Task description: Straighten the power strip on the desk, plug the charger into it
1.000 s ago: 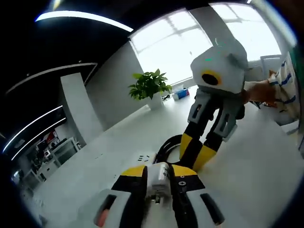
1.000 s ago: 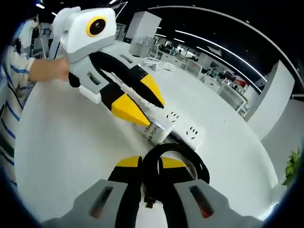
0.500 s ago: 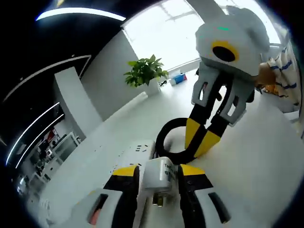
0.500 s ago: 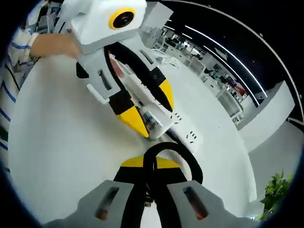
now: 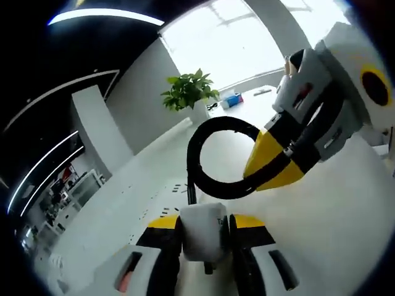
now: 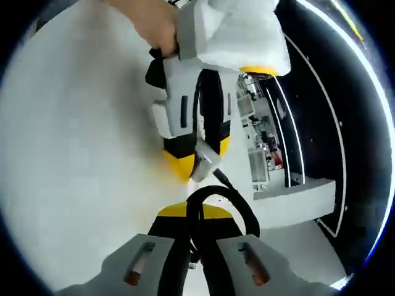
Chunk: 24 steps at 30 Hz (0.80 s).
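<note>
My left gripper (image 5: 205, 222) is shut on the white charger (image 5: 203, 233), held between its yellow-tipped jaws. Just beyond it the white power strip (image 5: 170, 194) lies on the desk, its sockets faintly visible. A thick black cable loop (image 5: 213, 154) hangs in the air above the charger, with my right gripper (image 5: 262, 172) shut on it from the right. In the right gripper view my right gripper (image 6: 194, 213) clamps the same black cable (image 6: 237, 209). Right behind it the left gripper (image 6: 196, 166) points down with the charger (image 6: 207, 161).
The white desk (image 5: 321, 228) stretches wide on the right. A potted plant (image 5: 188, 95) and small blue items (image 5: 234, 100) stand at its far edge by the window. A person's hand (image 6: 154, 24) holds the left gripper. Office shelving (image 6: 262, 129) stands behind.
The right gripper has raised the cable loop off the desk and come closer to the left gripper. Both views have tilted; the power strip has left the right gripper view.
</note>
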Tool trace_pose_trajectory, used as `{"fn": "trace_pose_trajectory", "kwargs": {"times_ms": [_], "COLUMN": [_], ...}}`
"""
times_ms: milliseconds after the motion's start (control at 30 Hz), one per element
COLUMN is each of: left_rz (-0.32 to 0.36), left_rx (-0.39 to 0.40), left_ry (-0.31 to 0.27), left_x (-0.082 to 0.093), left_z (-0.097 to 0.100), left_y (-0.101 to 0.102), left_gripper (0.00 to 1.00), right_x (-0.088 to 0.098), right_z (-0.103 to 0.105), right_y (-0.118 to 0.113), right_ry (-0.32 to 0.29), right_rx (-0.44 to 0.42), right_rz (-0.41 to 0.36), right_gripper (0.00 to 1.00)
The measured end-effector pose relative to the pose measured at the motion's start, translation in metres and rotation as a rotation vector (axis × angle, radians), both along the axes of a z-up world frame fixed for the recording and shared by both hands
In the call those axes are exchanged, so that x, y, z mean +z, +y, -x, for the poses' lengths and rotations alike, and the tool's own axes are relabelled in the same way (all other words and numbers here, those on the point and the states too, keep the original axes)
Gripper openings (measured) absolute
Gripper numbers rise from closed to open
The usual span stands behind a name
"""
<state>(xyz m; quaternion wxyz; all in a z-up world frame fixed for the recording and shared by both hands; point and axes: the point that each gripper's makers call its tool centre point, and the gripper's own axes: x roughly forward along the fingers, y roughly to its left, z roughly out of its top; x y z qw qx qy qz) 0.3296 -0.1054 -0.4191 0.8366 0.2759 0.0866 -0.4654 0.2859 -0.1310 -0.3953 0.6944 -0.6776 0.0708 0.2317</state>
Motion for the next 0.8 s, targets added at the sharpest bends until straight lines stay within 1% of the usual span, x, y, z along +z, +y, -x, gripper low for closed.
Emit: {"fn": "trace_pose_trajectory", "kwargs": {"times_ms": [33,100,167,233,300,367,433,500,533,600,667,733,800], "left_rz": [0.003,0.007,0.03,0.054,0.082,0.099,0.107,0.124,0.14,0.205,0.203,0.198,0.2], "left_rx": [0.002,0.008,0.021,0.023,0.027,0.032,0.04,0.054,0.059,0.078,0.08,0.087,0.088], "left_ry": [-0.002,-0.006,-0.005,0.013,0.035,0.041,0.039,0.041,0.041,0.044,0.042,0.017,0.007], "left_x": [0.001,0.002,0.005,0.007,0.01,0.012,0.012,0.014,0.015,0.019,0.016,0.016,0.016], "left_z": [0.0,0.001,0.0,0.001,0.003,0.004,0.005,0.005,0.005,0.005,0.006,0.004,0.003], "left_y": [0.0,0.002,0.005,0.006,0.006,0.008,0.009,0.01,0.01,0.01,0.012,0.012,0.012], "left_gripper": [0.31,0.31,0.3,0.3,0.3,0.29,0.29,0.29,0.29,0.28,0.28,0.28,0.28], "right_x": [0.0,0.004,0.007,0.011,0.013,0.018,0.017,0.019,0.019,0.02,0.021,0.022,0.021], "right_z": [0.002,0.004,0.005,0.005,0.006,0.007,0.007,0.007,0.007,0.007,0.008,0.008,0.007], "right_y": [0.0,0.004,0.005,0.008,0.01,0.013,0.015,0.017,0.018,0.02,0.023,0.024,0.023], "right_ry": [-0.013,-0.057,-0.094,-0.128,-0.148,-0.186,-0.188,-0.197,-0.2,-0.21,-0.212,-0.208,-0.214], "right_rx": [-0.004,0.012,0.015,0.022,0.031,0.04,0.046,0.049,0.053,0.053,0.057,0.054,0.056], "right_rz": [0.03,0.083,0.142,0.194,0.228,0.296,0.304,0.335,0.341,0.371,0.376,0.376,0.398], "right_gripper": [0.02,0.02,0.02,0.02,0.02,0.02,0.02,0.02,0.02,0.02,0.02,0.02,0.02]}}
